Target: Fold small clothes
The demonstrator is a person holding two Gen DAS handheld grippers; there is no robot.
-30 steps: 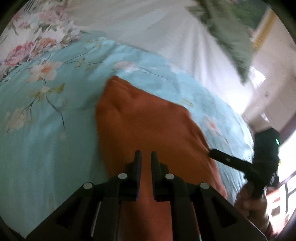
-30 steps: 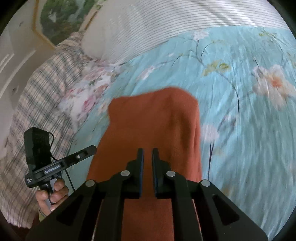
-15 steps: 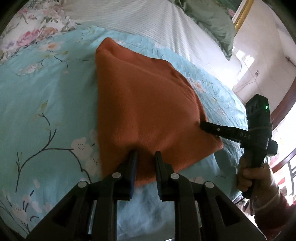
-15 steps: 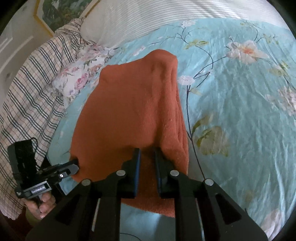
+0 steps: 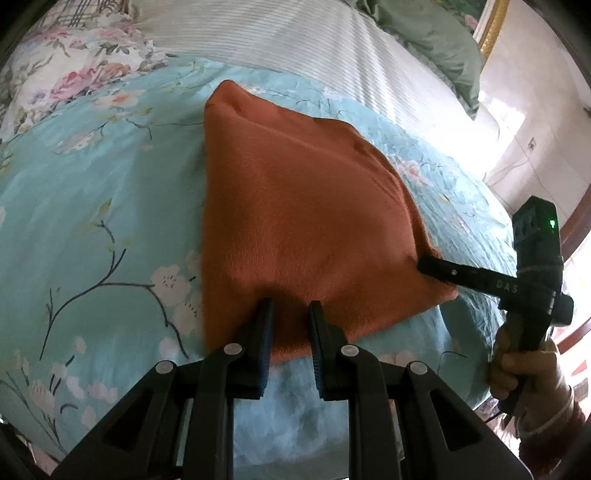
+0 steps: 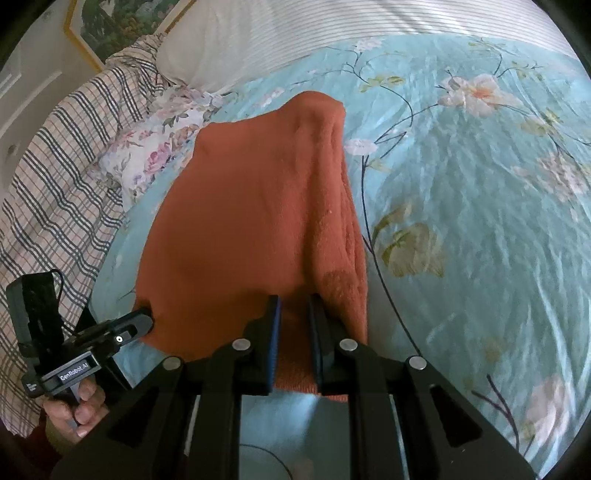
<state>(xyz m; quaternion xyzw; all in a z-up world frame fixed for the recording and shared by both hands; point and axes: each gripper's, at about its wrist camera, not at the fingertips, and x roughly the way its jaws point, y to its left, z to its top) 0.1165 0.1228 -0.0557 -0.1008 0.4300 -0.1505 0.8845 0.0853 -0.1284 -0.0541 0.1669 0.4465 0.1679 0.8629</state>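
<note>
An orange knitted garment [image 5: 303, 206] [image 6: 251, 206] lies folded flat on the teal floral bedsheet [image 5: 92, 206] [image 6: 480, 221]. My left gripper [image 5: 290, 306] sits at the near hem by the garment's left corner. Its jaws stand slightly apart, with the hem between them and not pinched. My right gripper [image 6: 293, 301] stands the same way at the right corner, with the thick folded side just to its right. Each gripper also shows in the other's view, the right gripper [image 5: 421, 266] and the left gripper [image 6: 144, 321], both with tips at the hem's corners.
A white striped cover [image 5: 295, 44] and a green pillow [image 5: 436, 40] lie at the head of the bed. A floral pillow [image 6: 155, 147] and a plaid blanket [image 6: 55, 166] lie to the left side. A framed picture [image 6: 122, 18] hangs behind. Hands [image 5: 517, 369] [image 6: 74, 410] hold the grippers' handles.
Both grippers drew back toward the near edge and sank, laying the orange garment flat. Their jaws went from nearly closed to slightly apart. Little moved in the last half second.
</note>
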